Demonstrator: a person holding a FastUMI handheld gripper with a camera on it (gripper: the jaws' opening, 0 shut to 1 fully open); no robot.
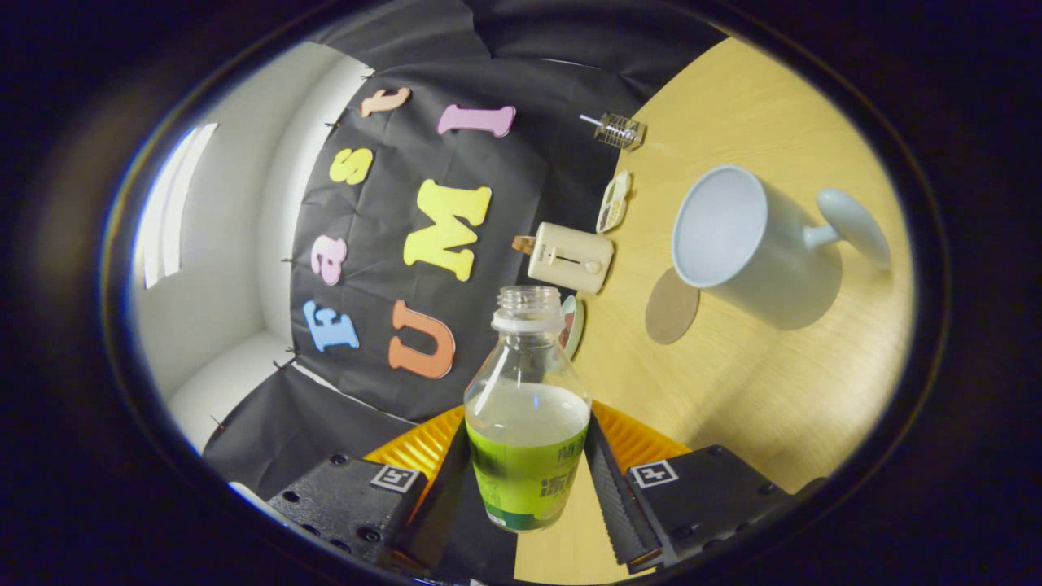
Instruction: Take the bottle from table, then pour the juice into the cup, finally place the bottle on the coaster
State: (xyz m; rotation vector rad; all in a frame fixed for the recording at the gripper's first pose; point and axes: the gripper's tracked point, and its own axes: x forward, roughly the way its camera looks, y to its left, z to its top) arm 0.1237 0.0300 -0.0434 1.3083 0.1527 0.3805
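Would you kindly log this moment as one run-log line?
tool: shut on bottle | bottle: open, tilted, held off the table | cup: beyond the tool, looks empty | coaster: bare

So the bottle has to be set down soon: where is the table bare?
Bottle is held between the jaws of the gripper. The table is bare between the gripper and the cup. The coaster is free. It is crowded by the toaster.

gripper (527, 468), square tags, screws (ribbed pads)
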